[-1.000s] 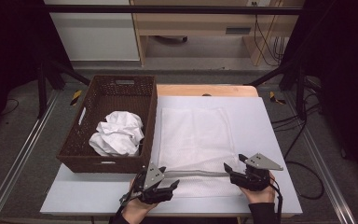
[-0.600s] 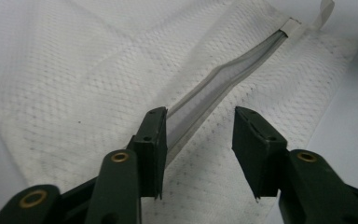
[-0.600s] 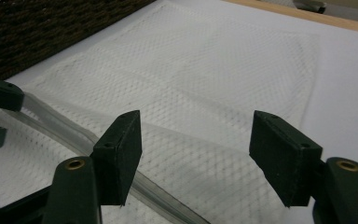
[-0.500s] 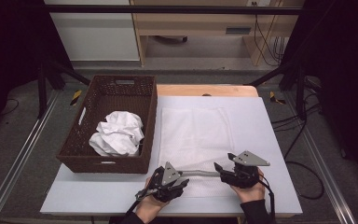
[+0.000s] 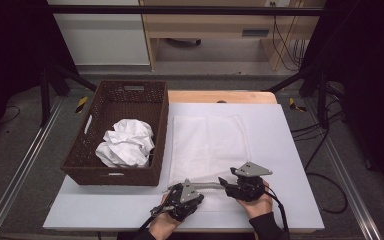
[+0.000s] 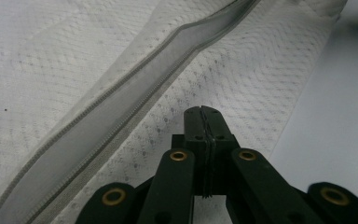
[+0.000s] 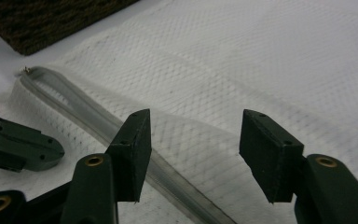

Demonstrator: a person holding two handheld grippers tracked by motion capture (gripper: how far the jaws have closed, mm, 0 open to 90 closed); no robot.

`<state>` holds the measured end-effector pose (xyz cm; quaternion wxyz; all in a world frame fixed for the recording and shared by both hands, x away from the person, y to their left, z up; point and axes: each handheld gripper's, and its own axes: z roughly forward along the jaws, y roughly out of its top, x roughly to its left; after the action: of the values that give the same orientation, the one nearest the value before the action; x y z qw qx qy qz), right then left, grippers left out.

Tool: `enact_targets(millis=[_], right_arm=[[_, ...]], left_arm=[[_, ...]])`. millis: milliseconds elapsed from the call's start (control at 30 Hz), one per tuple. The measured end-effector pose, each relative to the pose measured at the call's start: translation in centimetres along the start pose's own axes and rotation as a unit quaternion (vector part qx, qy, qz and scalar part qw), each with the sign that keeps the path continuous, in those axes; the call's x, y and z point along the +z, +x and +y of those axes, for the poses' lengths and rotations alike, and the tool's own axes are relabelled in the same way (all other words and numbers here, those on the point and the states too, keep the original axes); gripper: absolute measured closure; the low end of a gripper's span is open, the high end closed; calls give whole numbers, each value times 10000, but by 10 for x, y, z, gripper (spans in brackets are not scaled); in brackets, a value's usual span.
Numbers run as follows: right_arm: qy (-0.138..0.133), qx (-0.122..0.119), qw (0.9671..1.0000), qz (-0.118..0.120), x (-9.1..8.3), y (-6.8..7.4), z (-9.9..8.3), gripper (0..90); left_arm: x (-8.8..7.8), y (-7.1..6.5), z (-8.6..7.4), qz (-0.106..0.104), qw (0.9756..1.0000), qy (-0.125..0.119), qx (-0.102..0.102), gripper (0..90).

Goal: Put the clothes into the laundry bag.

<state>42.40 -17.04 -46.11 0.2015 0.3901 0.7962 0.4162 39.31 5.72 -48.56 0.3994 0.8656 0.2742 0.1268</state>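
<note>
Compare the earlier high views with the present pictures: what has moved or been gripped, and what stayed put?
Both hands drew inward along the near edge of the white mesh bag. The left tool has just closed; its jaws meet at the mesh beside the zipper, though whether fabric is pinched is unclear. The right tool has been closing, its jaws apart over the zipper edge. The basket and crumpled white cloth stayed put.

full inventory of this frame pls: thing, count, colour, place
mesh bag: 1, white, flat on the table right of the basket, zipper edge open along the near side
basket: 1, dark brown wicker, table's left half
crumpled cloth: 1, white, inside the basket
table: 1, pale top, wooden edge at the far side
left gripper: 1, black, jaws shut, at the bag's near left edge; whether mesh is pinched I can't tell
right gripper: 1, black, jaws apart and just closing, over the zipper edge
hands: 2, at the near table edge
</note>
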Motion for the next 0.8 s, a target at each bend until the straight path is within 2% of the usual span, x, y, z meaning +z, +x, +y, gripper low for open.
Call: enact_targets(millis=[133, 167, 333, 467, 567, 800], right_arm=[[192, -143, 9996, 129, 10, 6, -2, 497], [238, -116, 9996, 141, 13, 8, -2, 505], [337, -220, 9987, 301, 20, 14, -2, 567], [461, -279, 9981, 308, 25, 16, -3, 608], [566, -411, 9972, 270, 30, 17, -4, 632], [607, -313, 9976, 96, 34, 11, -3, 714]], left_arm=[[0, 1, 0, -38, 10000, 23, -17, 885], [0, 1, 0, -47, 10000, 23, -27, 885], [0, 1, 0, -38, 10000, 2, -58, 883], [0, 1, 0, -31, 10000, 5, -72, 884], [0, 1, 0, -35, 10000, 29, -79, 883], [-1, 0, 0, -60, 10000, 46, -62, 879]])
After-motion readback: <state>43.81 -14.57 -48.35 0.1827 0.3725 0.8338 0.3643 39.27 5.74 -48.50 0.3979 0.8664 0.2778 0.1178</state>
